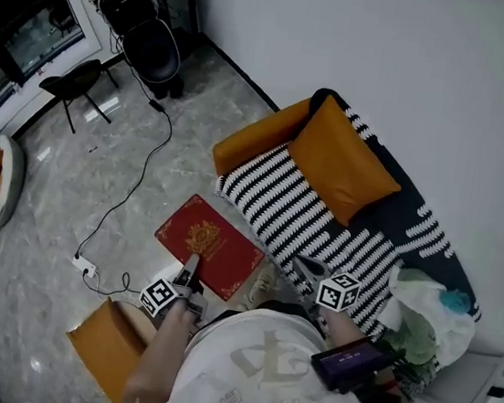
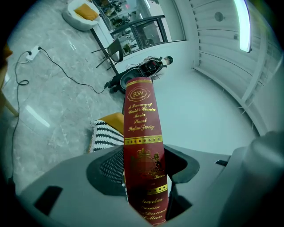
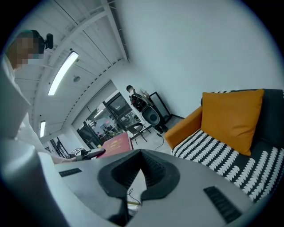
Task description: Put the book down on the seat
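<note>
Grey stone floor (image 1: 72,172) fills most of the room, and a white wall runs along one side. Against that wall stands the sofa. Its seat (image 1: 296,216) has a black and white striped cover. An orange cushion (image 1: 340,162) leans at the back, at about 1 o'clock from the stripes, so the front part shows bare stripes where a flat thing could lie.

The red book (image 1: 214,242) is not on the seat yet. It hangs over the floor at about 8 o'clock from the seat, just beside its front edge. The left tool (image 1: 188,278) is clamped on the book's near edge, at the book's 6 o'clock. That makes the book stick out flat towards the sofa, ready to be carried across, I think.

The right tool (image 1: 309,270) carries nothing, and its jaws meet at the tips. It hovers by the seat's front edge, at 3 o'clock from the book, probably to keep out of the way.
</note>
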The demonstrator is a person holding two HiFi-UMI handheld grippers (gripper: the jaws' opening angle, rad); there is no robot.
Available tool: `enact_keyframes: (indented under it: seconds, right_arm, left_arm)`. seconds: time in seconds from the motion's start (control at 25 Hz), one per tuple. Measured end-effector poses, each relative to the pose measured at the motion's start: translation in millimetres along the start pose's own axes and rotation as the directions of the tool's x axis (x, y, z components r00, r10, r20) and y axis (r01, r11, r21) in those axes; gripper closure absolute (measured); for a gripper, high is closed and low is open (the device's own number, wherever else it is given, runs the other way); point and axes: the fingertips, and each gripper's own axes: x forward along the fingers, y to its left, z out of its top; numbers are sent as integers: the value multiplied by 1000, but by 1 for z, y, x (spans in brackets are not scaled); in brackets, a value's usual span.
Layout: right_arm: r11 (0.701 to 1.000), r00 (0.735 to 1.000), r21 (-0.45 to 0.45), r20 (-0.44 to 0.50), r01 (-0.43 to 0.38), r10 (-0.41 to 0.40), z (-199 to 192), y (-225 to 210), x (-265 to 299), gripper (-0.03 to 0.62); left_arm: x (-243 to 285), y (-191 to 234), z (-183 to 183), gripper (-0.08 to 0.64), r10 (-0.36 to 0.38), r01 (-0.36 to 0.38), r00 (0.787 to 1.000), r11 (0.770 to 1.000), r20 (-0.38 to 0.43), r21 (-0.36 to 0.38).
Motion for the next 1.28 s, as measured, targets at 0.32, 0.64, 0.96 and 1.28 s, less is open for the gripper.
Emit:
enact_keyframes:
  seconds: [0.32,0.64,0.96,1.28]
  right_arm:
    - [1000,1000,-6,-13,-9,8,44,-28,36,578]
    - [999,998,-11,-50,-30,29,70,-56,62,578]
    - [1000,998,-11,-49,-25,25,99,-91,73,577]
    - [1000,1000,17,-18,-7,7,119,-126,68,578]
  left_arm:
    - [51,-9,7,311,22,-22,999,1000,-46,16]
    - [97,-16,12,311,51,-50,996,999,-67,17]
    - [143,-28,10,311,67,-63,994,997,-90,37]
    - [182,-51,10,311,70,-61,992,994,-107,86]
